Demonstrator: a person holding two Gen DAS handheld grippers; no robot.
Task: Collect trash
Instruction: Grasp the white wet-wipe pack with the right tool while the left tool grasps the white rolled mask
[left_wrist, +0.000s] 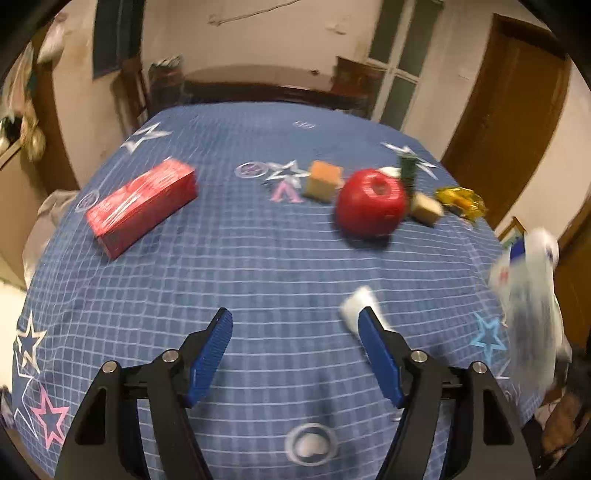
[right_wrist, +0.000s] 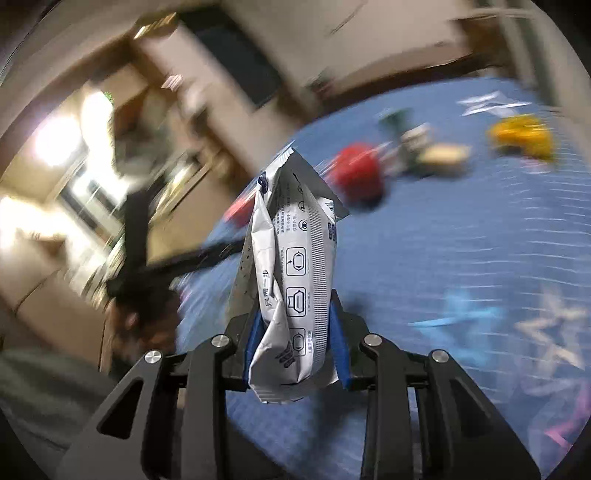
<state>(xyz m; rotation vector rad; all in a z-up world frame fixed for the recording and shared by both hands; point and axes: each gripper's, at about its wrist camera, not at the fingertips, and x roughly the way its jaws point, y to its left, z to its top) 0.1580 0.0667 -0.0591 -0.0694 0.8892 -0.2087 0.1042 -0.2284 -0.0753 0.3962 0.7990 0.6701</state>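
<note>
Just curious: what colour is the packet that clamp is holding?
The packet is white-silver with dark print, clearest in the right wrist view.

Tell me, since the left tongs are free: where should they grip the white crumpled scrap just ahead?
Grip the white crumpled scrap across its puffy middle, coming from above. It lies loose on the blue cloth behind the right fingertip of the open left tongs, so shift right first.

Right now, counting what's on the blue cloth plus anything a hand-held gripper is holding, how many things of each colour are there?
Red: 2, box, apple
Tan or orange blocks: 2
Yellow: 1, wrapper
Green: 1, small upright thing
White: 2, crumpled wad, packet in right hand-held gripper
Total: 8
</note>
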